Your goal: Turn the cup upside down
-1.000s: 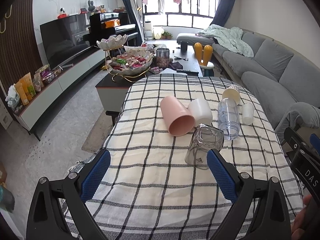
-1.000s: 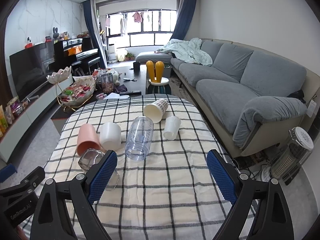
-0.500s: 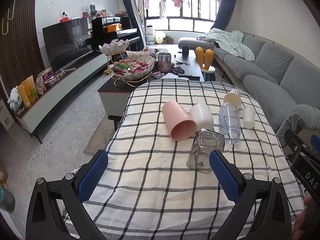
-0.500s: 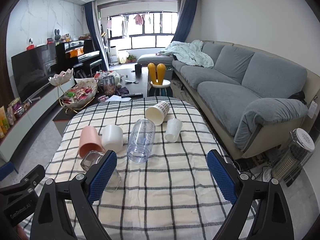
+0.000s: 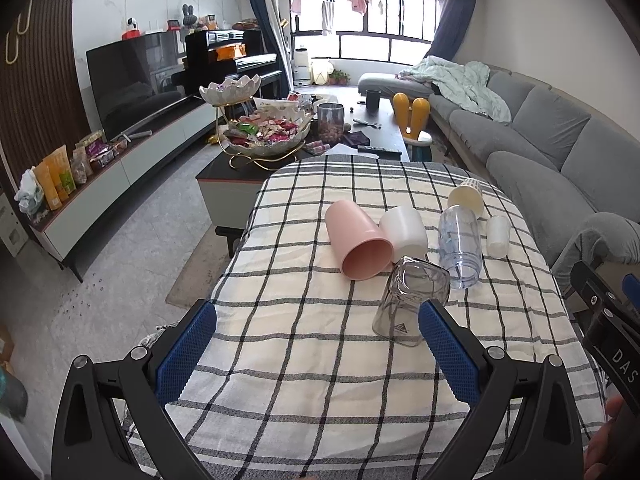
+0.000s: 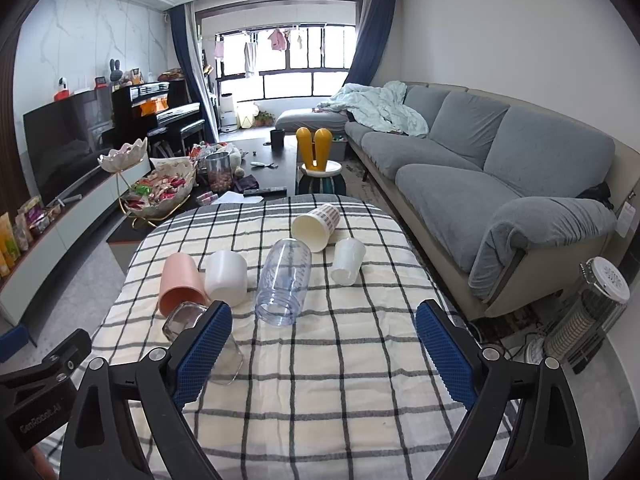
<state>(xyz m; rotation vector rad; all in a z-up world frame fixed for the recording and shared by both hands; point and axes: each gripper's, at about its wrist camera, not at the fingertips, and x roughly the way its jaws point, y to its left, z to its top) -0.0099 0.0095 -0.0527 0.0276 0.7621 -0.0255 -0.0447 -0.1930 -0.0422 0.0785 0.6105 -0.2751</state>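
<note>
Both grippers hang open and empty over the tabletop's (image 5: 304,360) near edge: the left gripper (image 5: 316,344) and the right gripper (image 6: 324,344). The glass cup (image 5: 410,300) stands mouth-down left of centre, just beside the left gripper's right finger. Behind it lie a pink cup (image 5: 358,242), a white cup (image 5: 404,230) and a clear bottle (image 5: 459,246) on their sides.

The tablecloth (image 5: 320,360) looks like woven cloth, matt. The pink cup (image 5: 358,240) is matt plastic; the clear bottle (image 5: 460,246) is glossy, transparent plastic.
</note>
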